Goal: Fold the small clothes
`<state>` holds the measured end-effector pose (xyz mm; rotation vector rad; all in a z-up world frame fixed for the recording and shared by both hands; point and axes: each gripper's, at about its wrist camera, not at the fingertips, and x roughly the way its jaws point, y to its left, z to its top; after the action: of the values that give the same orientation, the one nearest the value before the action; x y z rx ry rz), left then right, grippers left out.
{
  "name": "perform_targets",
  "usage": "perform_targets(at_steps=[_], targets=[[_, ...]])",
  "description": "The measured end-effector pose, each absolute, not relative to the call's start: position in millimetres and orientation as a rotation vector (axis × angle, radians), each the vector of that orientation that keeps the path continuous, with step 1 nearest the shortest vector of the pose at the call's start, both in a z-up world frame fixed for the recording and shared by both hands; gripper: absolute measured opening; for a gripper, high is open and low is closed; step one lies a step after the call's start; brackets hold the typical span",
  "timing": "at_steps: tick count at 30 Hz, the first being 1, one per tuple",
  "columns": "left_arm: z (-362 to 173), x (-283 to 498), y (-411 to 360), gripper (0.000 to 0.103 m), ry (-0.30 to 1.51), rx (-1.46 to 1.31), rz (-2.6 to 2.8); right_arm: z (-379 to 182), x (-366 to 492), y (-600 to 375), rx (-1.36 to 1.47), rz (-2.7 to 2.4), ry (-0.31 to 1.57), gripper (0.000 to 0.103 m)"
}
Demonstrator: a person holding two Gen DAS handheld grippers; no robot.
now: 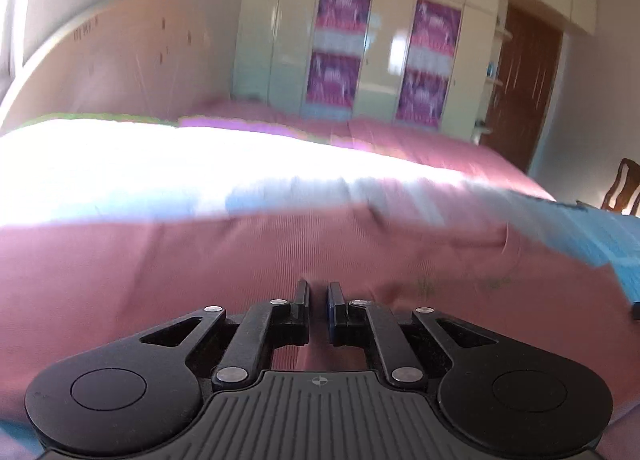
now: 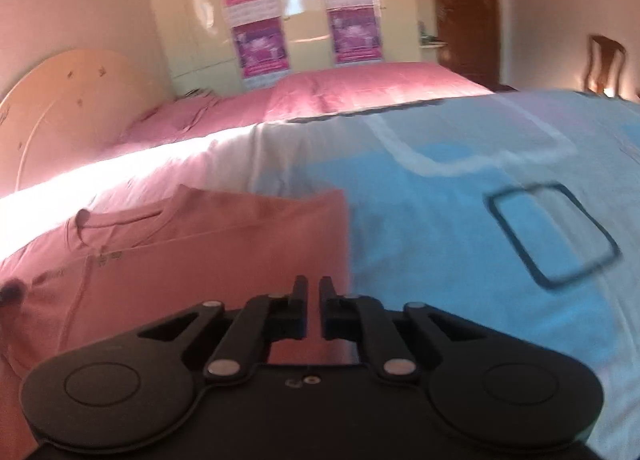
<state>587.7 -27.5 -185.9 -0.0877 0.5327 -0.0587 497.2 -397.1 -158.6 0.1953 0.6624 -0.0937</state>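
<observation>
Right now your left gripper point(image 1: 318, 292) sits bottom centre of the left wrist view, fingers point(image 1: 301, 300) almost together with only a thin slit between them. Nothing is pinched in that slit as far as the blur lets you see; call it clenched on nothing. The tips sit low over the pink shirt point(image 1: 240, 260), which fills the lower half of that frame. Whether they touch the cloth, you cannot tell.

Your right gripper point(image 2: 313, 288) looks the same in the right wrist view: bottom centre, fingers point(image 2: 329, 292) nearly together, narrow gap, nothing visible inside it. Its tips sit over the right edge of the pink shirt point(image 2: 220, 244), close to where the fabric meets the blue sheet point(image 2: 440, 244).

Shirt location: lower left of the right wrist frame, lying flat, neckline toward the left edge, its straight right side running up the frame centre. The blue sheet covers the right half, with a dark rectangular outline point(image 2: 554, 234) printed at mid right. Behind, a pink bedspread point(image 2: 360, 88), a curved headboard point(image 2: 72, 100) at upper left, and a cream wardrobe point(image 2: 192, 12) with purple posters point(image 2: 260, 44) at top centre.
</observation>
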Motion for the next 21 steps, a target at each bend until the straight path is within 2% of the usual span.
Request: perform_targets(at_steps=[2,5,8,13,16,21], targets=[[-180.5,588.0,-38.5,0.006,0.528,-0.081,-0.124,-160.8,515.7,-389.0,0.182,-0.040,0.690,0.003],[-192.4,606.8,-66.4,0.006,0.631,-0.025,-0.223,-160.7,538.1,-362.8,0.119,0.075,0.707,0.003],[-199.0,616.7,-66.9,0.006,0.661,0.000,-0.209,-159.8,549.9,-346.4,0.020,0.129,0.711,0.000],[-202.3,624.1,-63.8,0.005,0.660,-0.002,-0.219,-166.4,576.0,-424.4,0.154,-0.120,0.728,0.000],[-202.9,617.6,-67.1,0.006,0.653,0.015,-0.208,-163.7,576.5,-413.5,0.058,-0.099,0.747,0.000],[-199.1,611.8,-59.4,0.006,0.657,0.019,-0.250,-159.7,557.7,-417.2,0.122,-0.074,0.781,0.002]])
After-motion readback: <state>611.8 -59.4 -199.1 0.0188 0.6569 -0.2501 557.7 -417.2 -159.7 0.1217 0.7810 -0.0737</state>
